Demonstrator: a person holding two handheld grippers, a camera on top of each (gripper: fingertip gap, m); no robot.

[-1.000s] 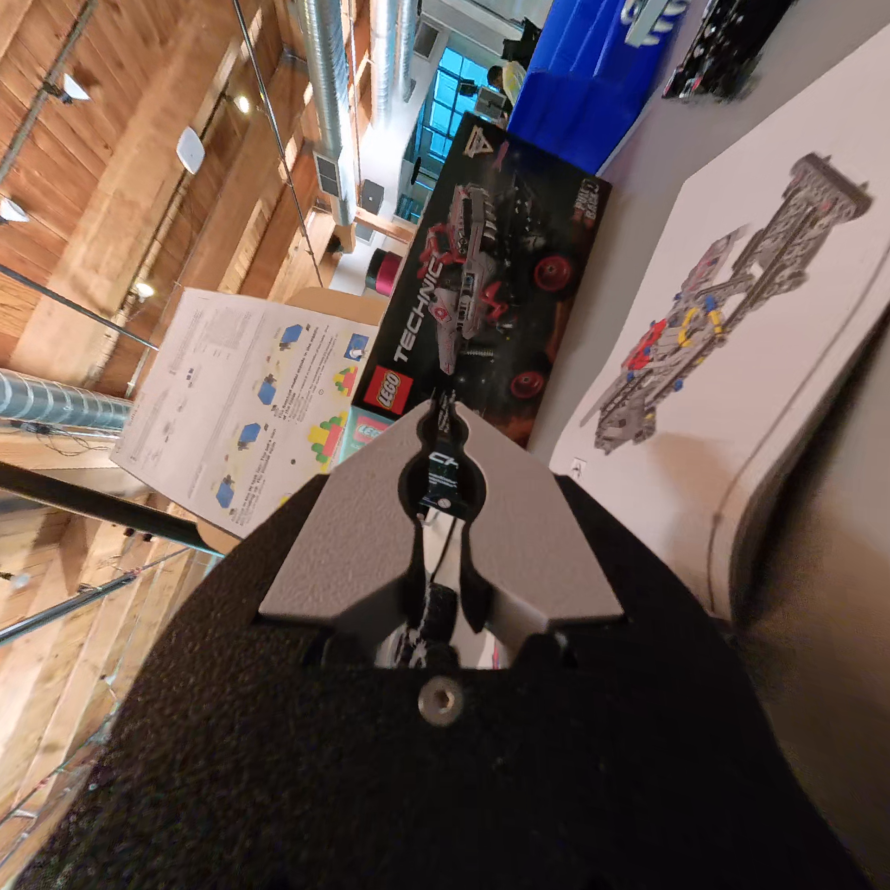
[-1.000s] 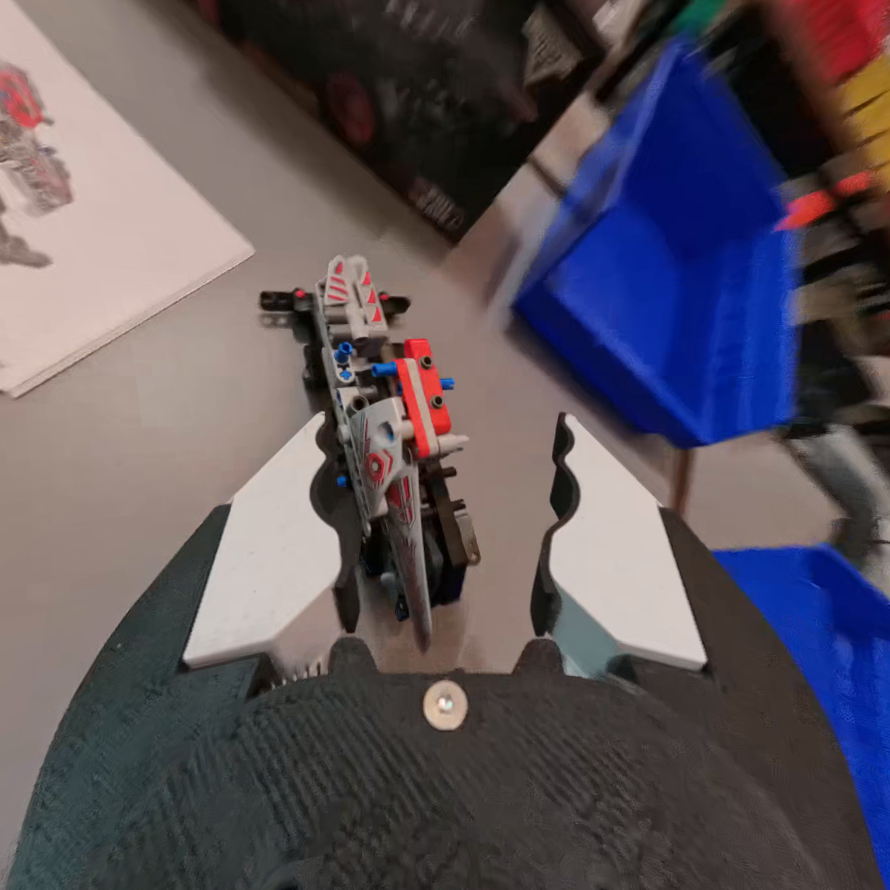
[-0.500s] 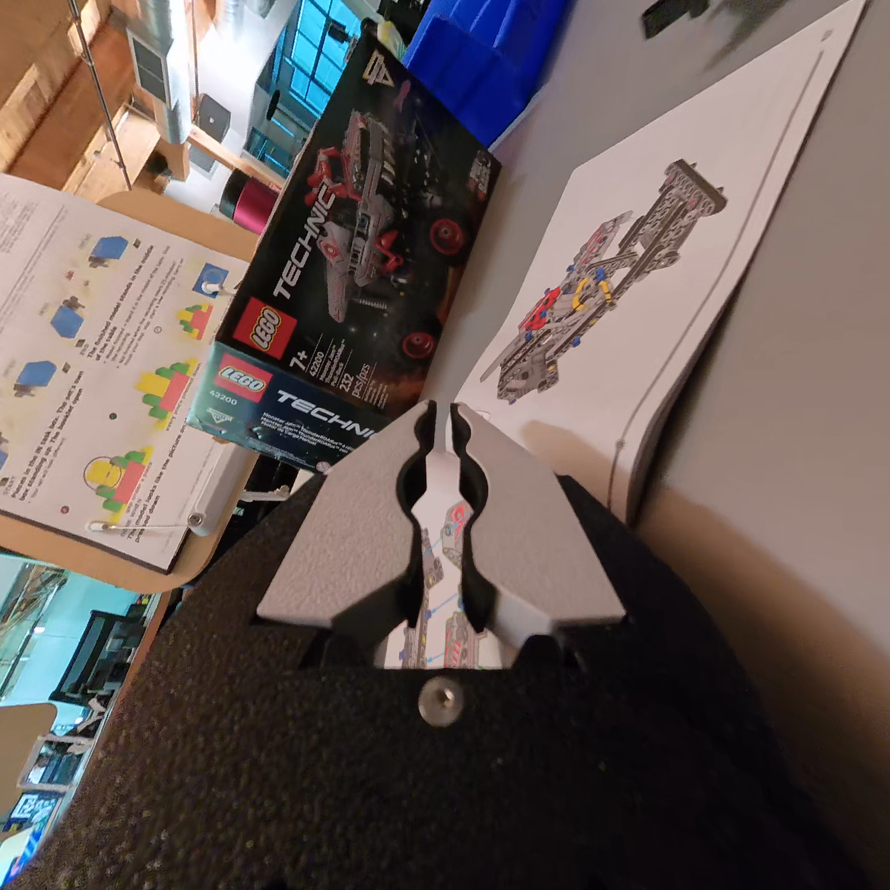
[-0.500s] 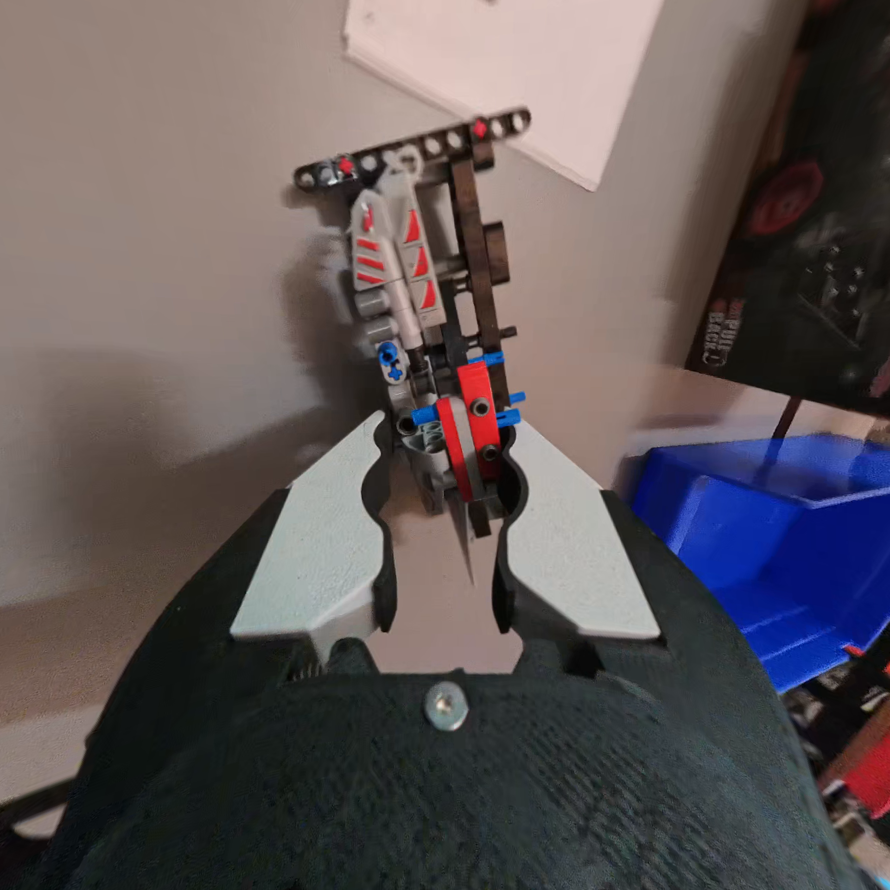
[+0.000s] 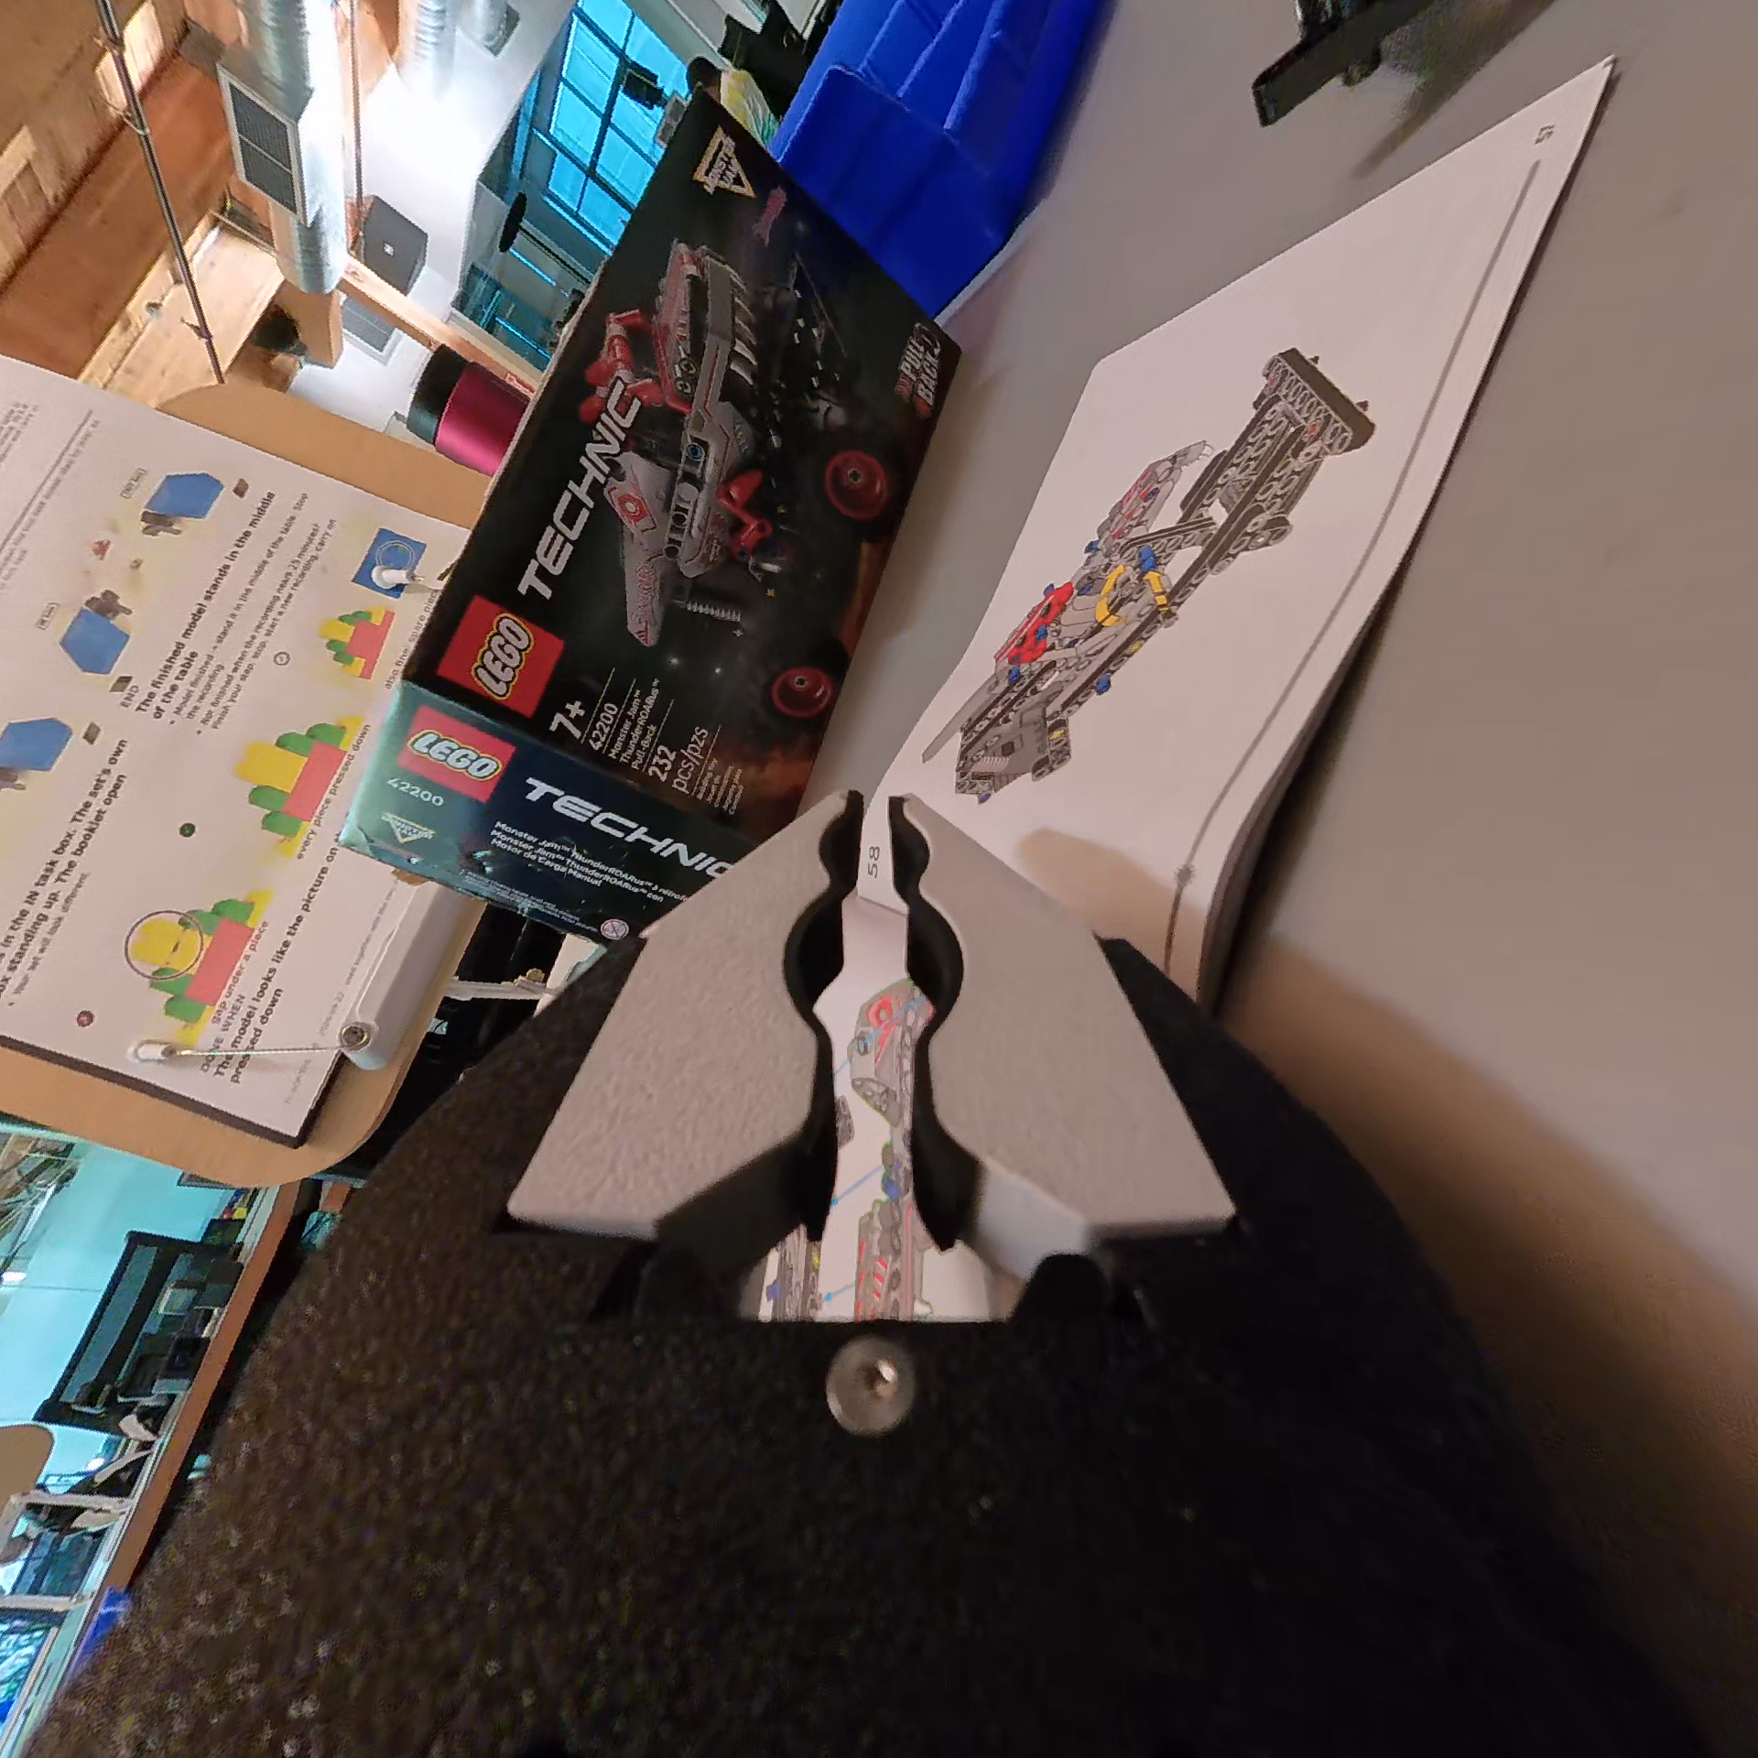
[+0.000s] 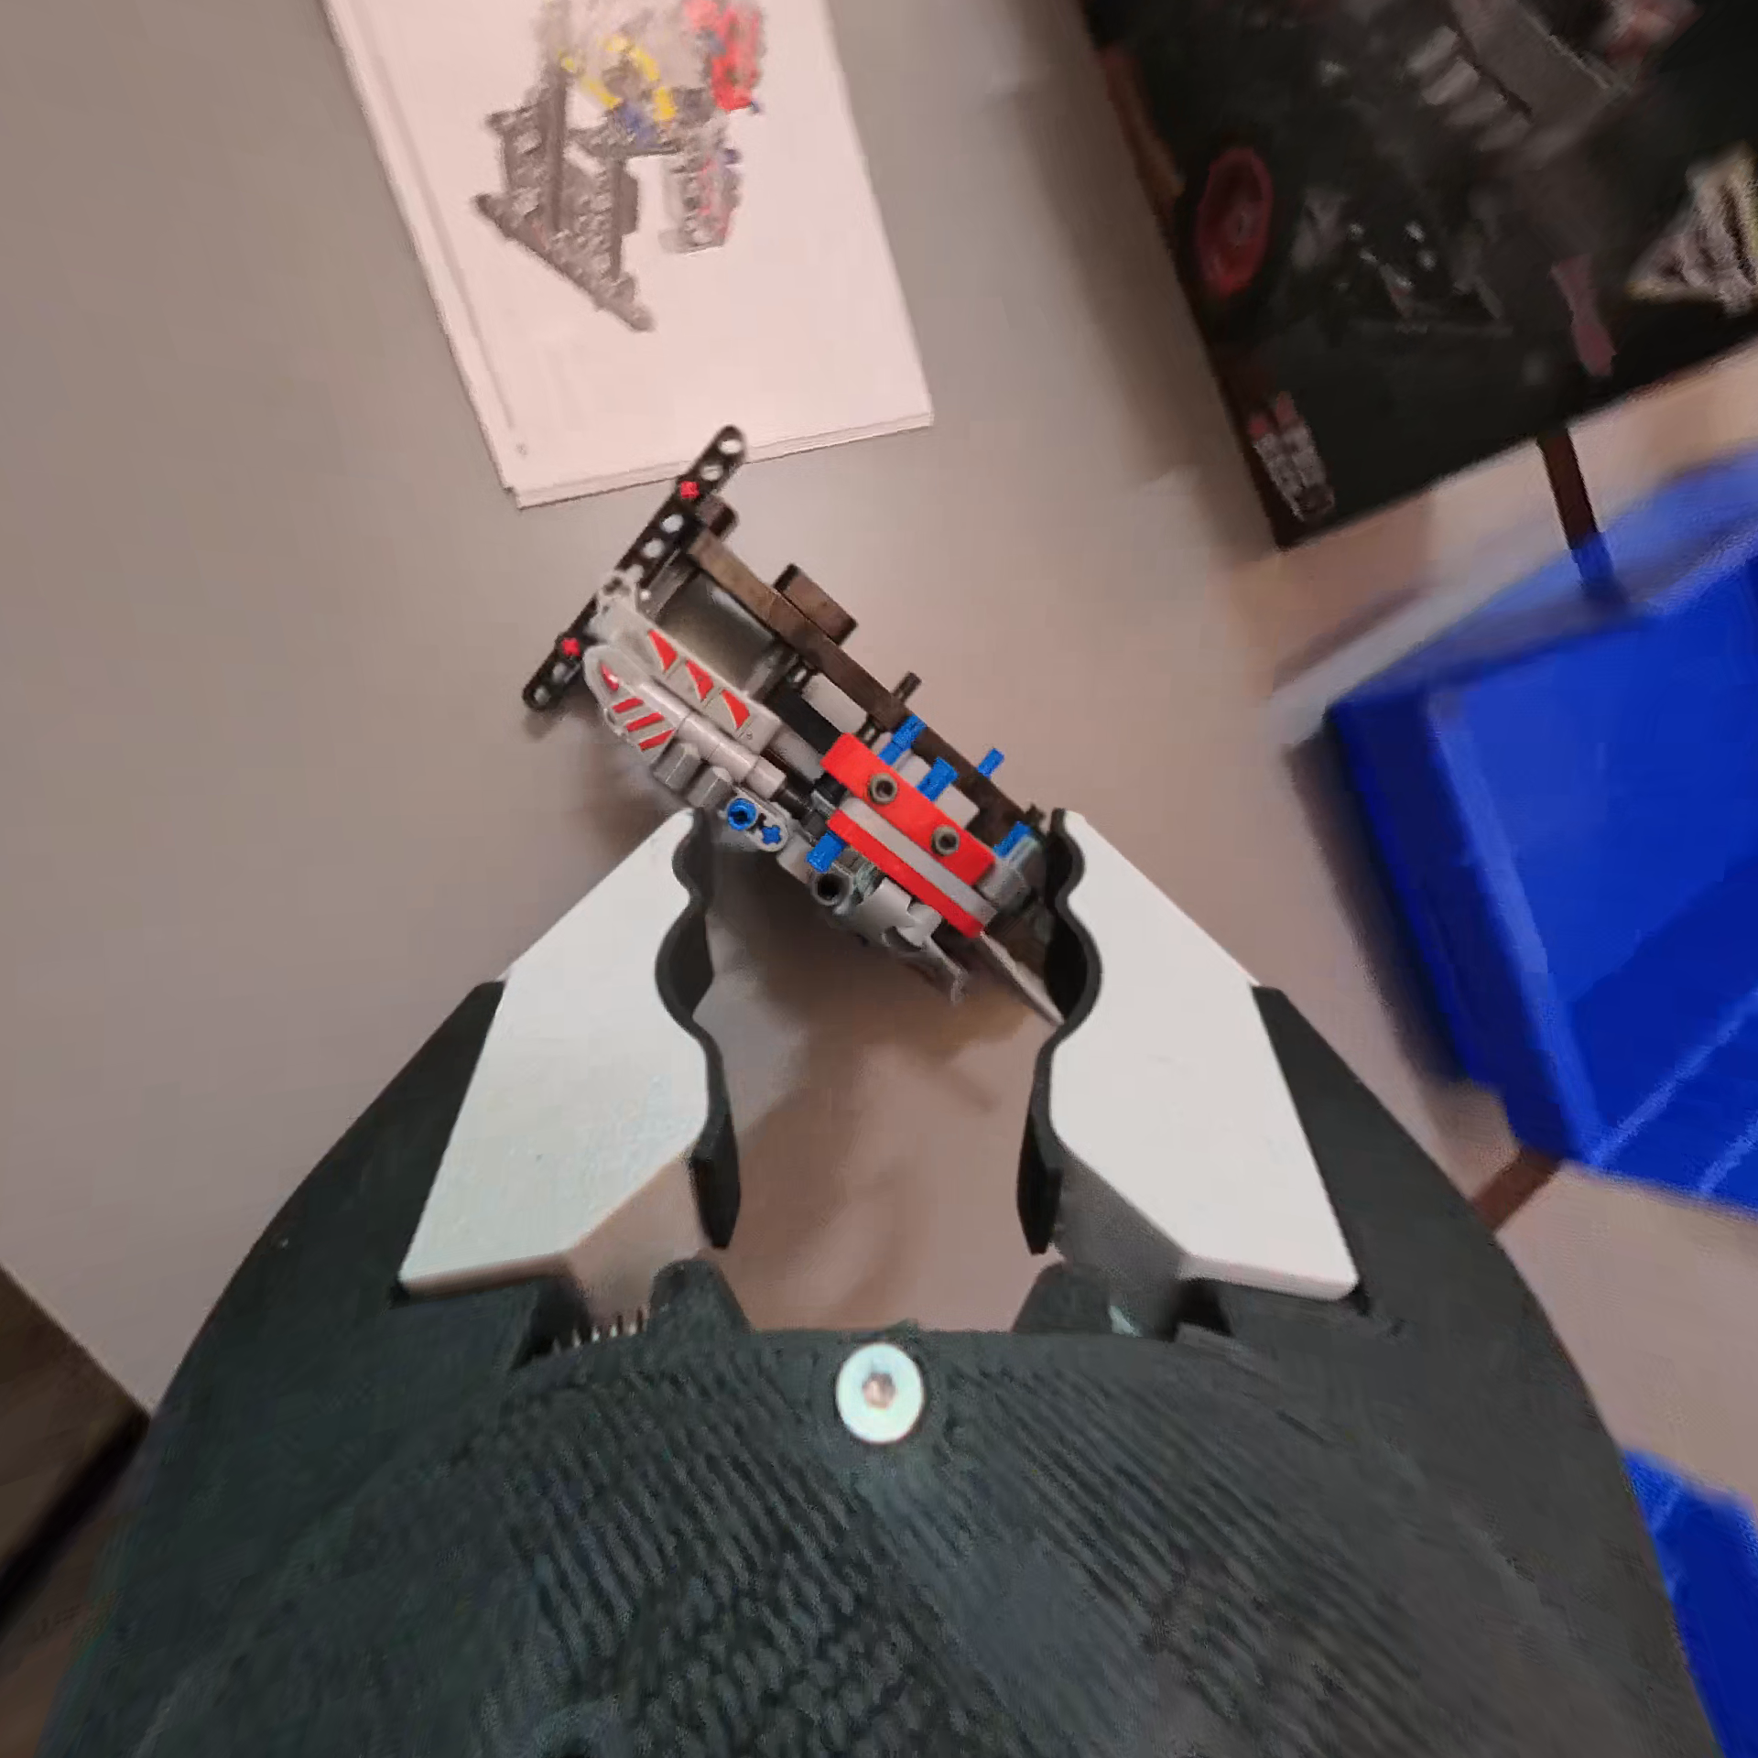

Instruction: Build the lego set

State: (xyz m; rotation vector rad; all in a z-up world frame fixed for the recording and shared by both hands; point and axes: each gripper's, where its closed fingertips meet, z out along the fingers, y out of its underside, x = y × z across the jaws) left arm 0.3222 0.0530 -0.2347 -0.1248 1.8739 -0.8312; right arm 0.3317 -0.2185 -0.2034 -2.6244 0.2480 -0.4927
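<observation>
The part-built lego model, grey with red and blue parts and a black beam frame, lies diagonally on the grey table. My right gripper is open around the model's near red end; its right finger touches that end, the left finger stands apart. My left gripper is shut to a narrow slit, low over the left page of the open instruction booklet. The page shows through the slit and I see nothing gripped. The booklet also shows in the right wrist view, just beyond the model.
The black set box stands behind the booklet and also shows in the right wrist view. Blue bins stand right of the model. A printed sheet on a clipboard stands left of the box. A blurred dark object lies beyond the booklet. About 30 cm separates my left fingertips from my right.
The right jaws narrowed around the model's red end, then widened again; the model now lies diagonally. The left gripper tipped down over the booklet and has hardly moved since half a second ago.
</observation>
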